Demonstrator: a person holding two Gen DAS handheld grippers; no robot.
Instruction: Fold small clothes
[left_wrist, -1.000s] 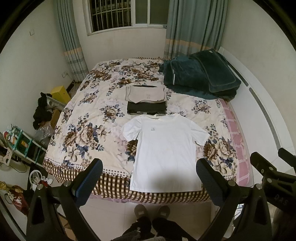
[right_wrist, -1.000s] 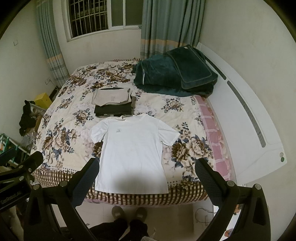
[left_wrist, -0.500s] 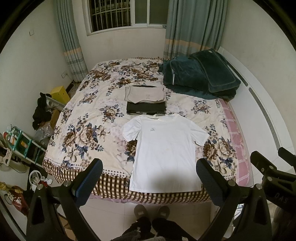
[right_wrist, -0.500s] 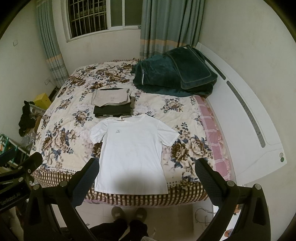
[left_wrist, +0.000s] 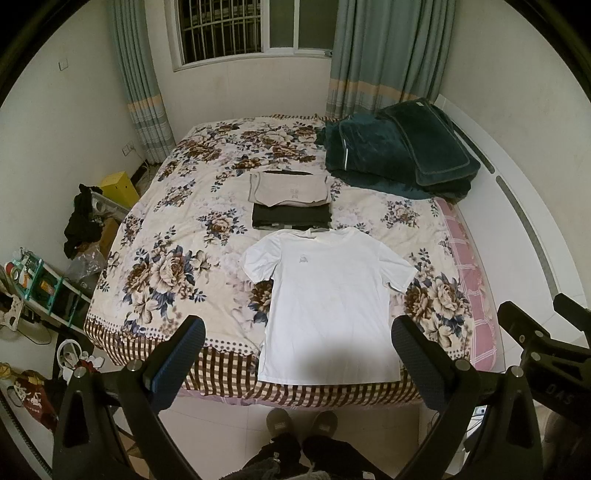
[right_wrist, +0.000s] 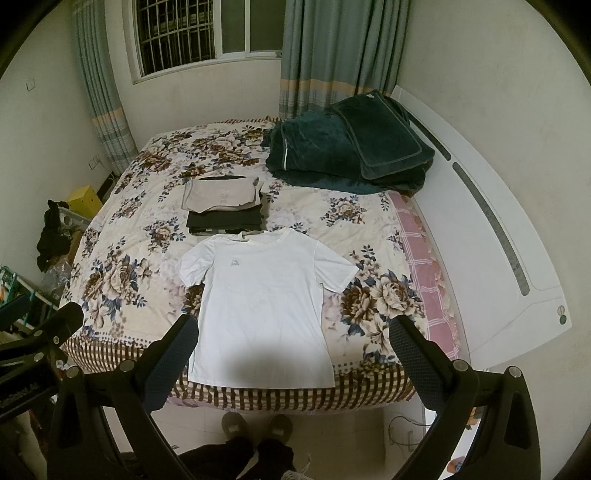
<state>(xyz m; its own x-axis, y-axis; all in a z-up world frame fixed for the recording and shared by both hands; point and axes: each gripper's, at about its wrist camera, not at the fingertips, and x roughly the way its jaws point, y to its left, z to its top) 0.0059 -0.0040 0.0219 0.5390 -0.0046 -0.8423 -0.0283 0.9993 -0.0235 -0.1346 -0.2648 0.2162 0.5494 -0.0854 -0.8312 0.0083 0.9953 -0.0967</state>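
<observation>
A white T-shirt lies flat and unfolded on the near part of the floral bed, hem at the front edge; it also shows in the right wrist view. Behind it lies a folded dark garment and a folded beige garment, seen too in the right wrist view. My left gripper is open and empty, held above the bed's front edge. My right gripper is open and empty, at the same height. Neither touches the shirt.
A pile of dark green blankets sits at the bed's far right by the white headboard. Clutter and a shelf stand on the floor at the left. The person's slippers are at the foot of the bed.
Both grippers have drifted very slightly; the shirt and folded clothes have not moved. Both grippers stay open.
</observation>
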